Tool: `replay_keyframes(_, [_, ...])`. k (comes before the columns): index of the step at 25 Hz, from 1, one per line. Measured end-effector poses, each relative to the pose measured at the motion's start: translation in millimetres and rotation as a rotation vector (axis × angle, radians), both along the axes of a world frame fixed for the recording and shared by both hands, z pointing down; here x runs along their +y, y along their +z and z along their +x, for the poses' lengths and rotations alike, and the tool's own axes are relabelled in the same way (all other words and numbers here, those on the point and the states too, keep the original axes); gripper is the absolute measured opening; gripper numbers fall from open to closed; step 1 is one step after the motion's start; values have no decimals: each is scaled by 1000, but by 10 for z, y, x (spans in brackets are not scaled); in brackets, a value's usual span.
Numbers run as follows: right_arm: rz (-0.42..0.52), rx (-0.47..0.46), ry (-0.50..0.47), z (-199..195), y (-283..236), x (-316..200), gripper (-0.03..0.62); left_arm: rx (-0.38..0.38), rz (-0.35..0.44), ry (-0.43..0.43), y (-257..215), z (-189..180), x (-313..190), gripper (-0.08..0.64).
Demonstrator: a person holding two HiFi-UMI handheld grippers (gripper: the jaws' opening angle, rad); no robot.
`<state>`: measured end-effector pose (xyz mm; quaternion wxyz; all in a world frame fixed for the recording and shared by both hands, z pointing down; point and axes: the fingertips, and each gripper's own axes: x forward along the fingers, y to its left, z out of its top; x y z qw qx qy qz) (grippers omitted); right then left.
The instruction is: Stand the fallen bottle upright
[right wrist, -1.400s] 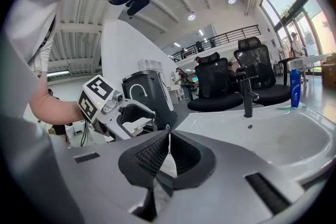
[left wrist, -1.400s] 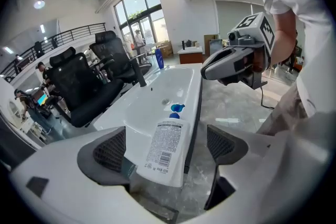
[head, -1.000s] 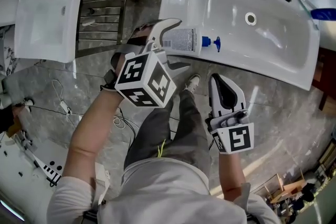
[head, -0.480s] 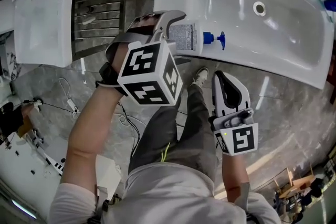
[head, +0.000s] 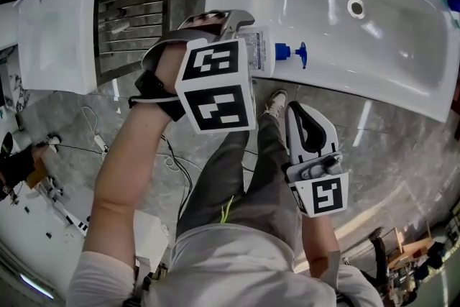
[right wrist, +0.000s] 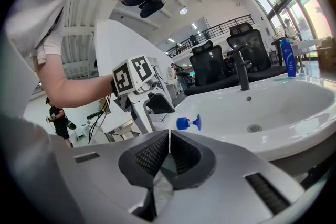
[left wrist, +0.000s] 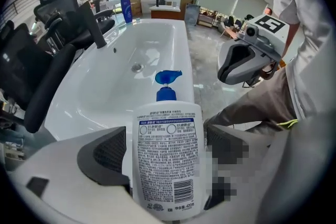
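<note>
Straddling fallen bottle [left wrist: 167,165] — left claw [left wrist: 164,145] agape

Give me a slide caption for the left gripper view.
Open left gripper straddles the fallen white pump bottle lying on the sink rim, jaws not yet closed.

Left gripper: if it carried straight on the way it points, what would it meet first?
The white plastic bottle with a blue pump, lying on the rim of the white ceramic sink. It sits between the left gripper's open jaws; how much gap remains beyond it is unclear.
</note>
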<state>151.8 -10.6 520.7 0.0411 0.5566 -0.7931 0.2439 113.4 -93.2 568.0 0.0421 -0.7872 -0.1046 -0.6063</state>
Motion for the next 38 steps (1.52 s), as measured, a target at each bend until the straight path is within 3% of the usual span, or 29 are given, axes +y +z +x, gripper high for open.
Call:
replay_keyframes(10, [-5,-4,-9,-21,51,-15,38,-51,-36,11,205,-65,17,480])
replay_keyframes(20, [-5,-1,-12,-59,50,11,38,4,-57,-12,170,-45,15,480])
replay_keyframes(25, [1,7,-15,-70,-9,13,38,102,-51,-43,-2,39,-25,480])
replay_keyframes(38, [14,34,-55,-221,-165,-19,38,459,9,-167,-475,73,-231,480])
